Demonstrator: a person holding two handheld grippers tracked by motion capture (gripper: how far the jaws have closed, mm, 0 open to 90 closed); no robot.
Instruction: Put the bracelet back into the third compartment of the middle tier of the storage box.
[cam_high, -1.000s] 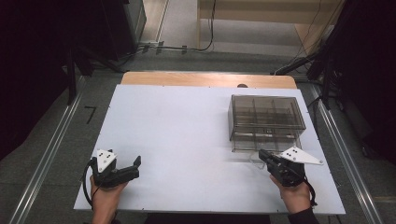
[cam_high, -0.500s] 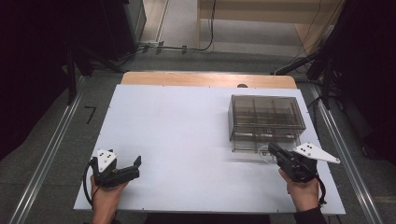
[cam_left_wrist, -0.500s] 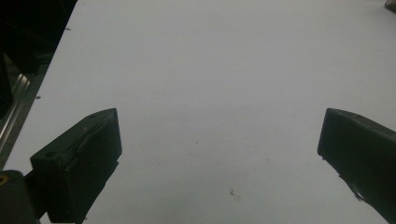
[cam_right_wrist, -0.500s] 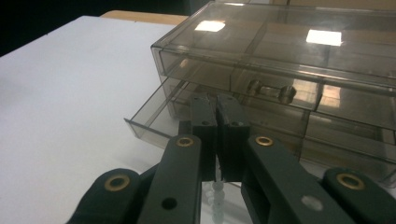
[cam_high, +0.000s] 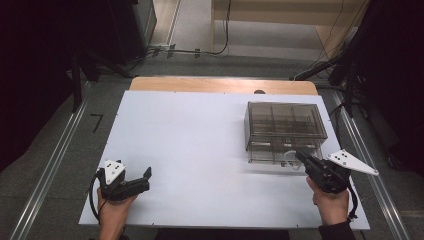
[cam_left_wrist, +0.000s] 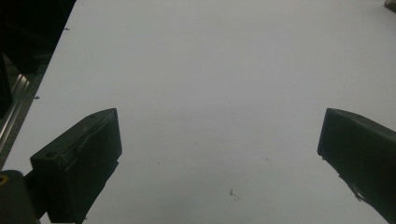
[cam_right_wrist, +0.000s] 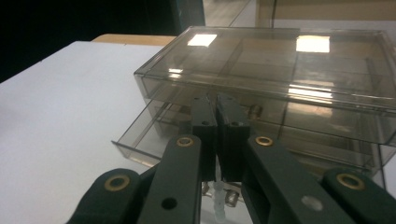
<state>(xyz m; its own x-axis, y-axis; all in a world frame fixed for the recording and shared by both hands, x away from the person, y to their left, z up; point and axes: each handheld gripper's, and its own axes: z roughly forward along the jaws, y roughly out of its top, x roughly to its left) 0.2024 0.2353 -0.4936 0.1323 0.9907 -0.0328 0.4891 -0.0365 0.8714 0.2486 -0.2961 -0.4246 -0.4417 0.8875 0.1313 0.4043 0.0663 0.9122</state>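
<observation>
White table (cam_high: 200, 140), right hand (cam_high: 331, 205) raised

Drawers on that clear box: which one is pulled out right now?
The bottom drawer of the clear box is out: its front sticks forward past the box's face toward the shut right tool. The level above it sits flush.

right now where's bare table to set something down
The white table is bare across its whole left and middle, from the far wooden edge down to the left hand-held gripper. A narrower free strip runs along the near edge between the two grippers. It is crowded at the right, where the clear drawer box sits with its lower drawer pulled out and the right hand-held gripper at its front.
</observation>
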